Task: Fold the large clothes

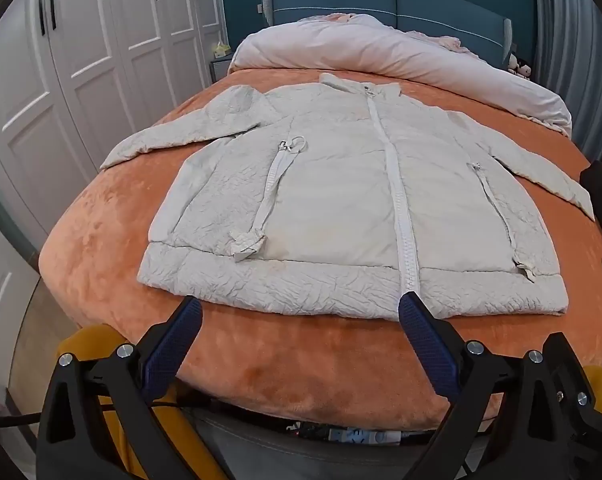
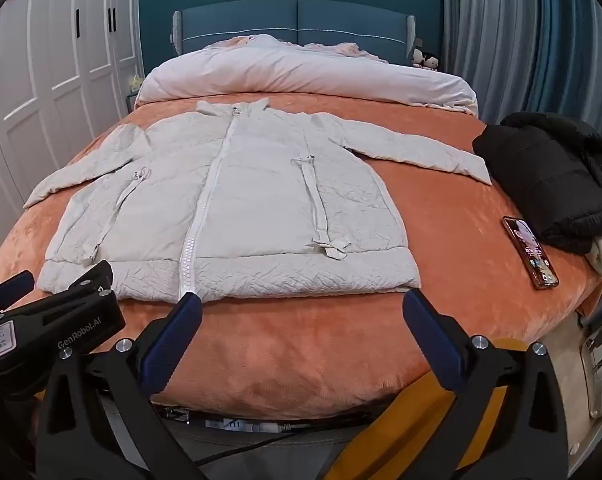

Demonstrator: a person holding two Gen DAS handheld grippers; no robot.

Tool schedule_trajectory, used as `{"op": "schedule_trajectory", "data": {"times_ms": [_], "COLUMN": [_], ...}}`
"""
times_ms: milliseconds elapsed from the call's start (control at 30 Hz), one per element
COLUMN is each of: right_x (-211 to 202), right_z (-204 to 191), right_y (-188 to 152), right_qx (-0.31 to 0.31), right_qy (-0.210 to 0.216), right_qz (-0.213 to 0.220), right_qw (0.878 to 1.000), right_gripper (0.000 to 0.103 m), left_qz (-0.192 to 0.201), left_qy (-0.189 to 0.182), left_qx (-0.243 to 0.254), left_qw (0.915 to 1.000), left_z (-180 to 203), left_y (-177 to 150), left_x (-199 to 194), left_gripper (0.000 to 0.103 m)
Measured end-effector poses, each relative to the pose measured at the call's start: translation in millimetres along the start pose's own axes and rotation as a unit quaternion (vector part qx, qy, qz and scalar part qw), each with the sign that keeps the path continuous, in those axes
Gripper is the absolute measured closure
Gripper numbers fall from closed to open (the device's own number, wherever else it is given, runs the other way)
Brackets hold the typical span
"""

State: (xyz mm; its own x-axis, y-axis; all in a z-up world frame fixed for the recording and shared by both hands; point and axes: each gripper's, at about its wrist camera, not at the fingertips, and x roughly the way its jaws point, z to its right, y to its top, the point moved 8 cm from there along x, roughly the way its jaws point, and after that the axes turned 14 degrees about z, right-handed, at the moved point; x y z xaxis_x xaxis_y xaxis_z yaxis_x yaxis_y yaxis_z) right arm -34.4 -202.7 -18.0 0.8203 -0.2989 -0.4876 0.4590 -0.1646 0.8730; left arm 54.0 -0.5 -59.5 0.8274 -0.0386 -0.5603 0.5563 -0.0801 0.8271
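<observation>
— Bedroom again: white wardrobes [image 1: 81, 60] at nine o'clock, teal headboard [image 2: 297, 24] at twelve, and I'm standing at the foot of the bed [image 1: 301, 360] with its orange cover. Why is the jacket [image 1: 341, 200] laid out like that?

— I read it as ready for folding: the pale jacket lies front up, zipped, flat in the middle of the bed, collar toward twelve, hem toward six, sleeves spread to nine and three. That leaves each sleeve free to be turned in.

— And your tools?

— My left hand-held gripper [image 1: 301, 312] and right hand-held gripper [image 2: 301, 308] both hang just short of the hem, fingers spread wide, nothing between them.

— Anything in the way?

— A phone [image 2: 531, 252] and a black coat [image 2: 553, 176] lie at three o'clock, apart from the right sleeve's cuff.
</observation>
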Motion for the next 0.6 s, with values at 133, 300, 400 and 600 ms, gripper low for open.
{"op": "schedule_trajectory", "data": {"times_ms": [133, 300, 400, 600], "right_x": [-0.5, 0.4, -3.0, -5.1], "right_z": [-0.3, 1.8, 1.6, 4.4], "right_y": [-0.4, 1.9, -0.1, 2.1], "right_qx": [-0.002, -0.001, -0.005, -0.006], "right_qy": [-0.001, 0.0, -0.004, -0.004], "right_qz": [0.001, 0.004, 0.005, 0.005], "right_qw": [1.0, 1.0, 1.0, 1.0], "right_gripper": [0.005, 0.005, 0.005, 0.005], "left_qz": [-0.001, 0.001, 0.005, 0.007], "left_qy": [0.002, 0.002, 0.003, 0.006], "left_qx": [0.005, 0.005, 0.005, 0.008], "left_qw": [1.0, 1.0, 1.0, 0.9999], "left_z": [1.1, 0.0, -3.6, -0.6], "left_y": [1.1, 5.0, 3.4, 2.5], "left_x": [-0.7, -0.3, -6.1, -7.2], "left_gripper": [0.007, 0.008, 0.008, 0.008]}}
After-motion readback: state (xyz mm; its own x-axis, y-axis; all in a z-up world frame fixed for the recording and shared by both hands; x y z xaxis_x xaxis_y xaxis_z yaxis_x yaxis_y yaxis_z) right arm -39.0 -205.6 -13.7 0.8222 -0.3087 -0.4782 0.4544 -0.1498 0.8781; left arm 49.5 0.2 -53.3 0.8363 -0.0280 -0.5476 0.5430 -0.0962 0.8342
